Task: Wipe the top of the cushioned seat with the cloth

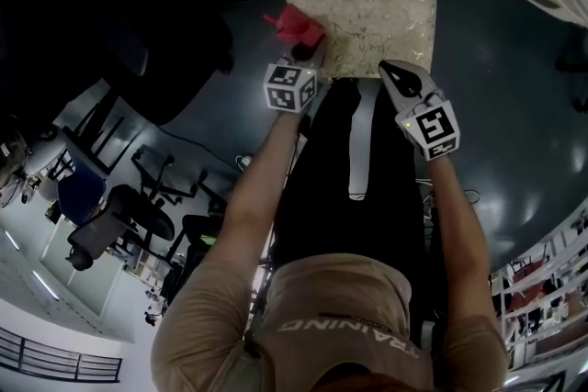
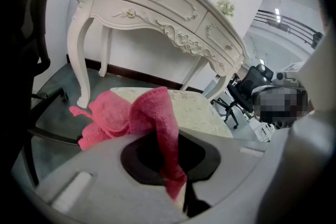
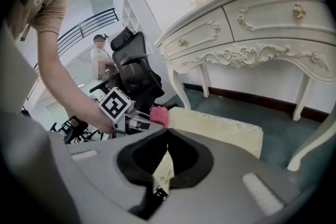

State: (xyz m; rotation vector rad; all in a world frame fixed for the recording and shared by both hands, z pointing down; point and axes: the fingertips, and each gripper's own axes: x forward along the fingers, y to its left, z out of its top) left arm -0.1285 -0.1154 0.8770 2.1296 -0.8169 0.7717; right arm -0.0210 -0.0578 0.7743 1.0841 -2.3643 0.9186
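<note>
Over the seat (image 1: 377, 14) near its left front corner, my left tongs (image 1: 301, 50) clamp the cloth (image 1: 292, 23), bunched ready to drag across. My right tongs (image 1: 402, 80), jaws together and empty, hover clear at the front edge.

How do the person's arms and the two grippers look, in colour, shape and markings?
Both the left gripper and the right gripper have light grey plastic bodies with a dark opening at the jaws. Each carries a white cube with black square markers. The arms are bare below short tan sleeves.
</note>
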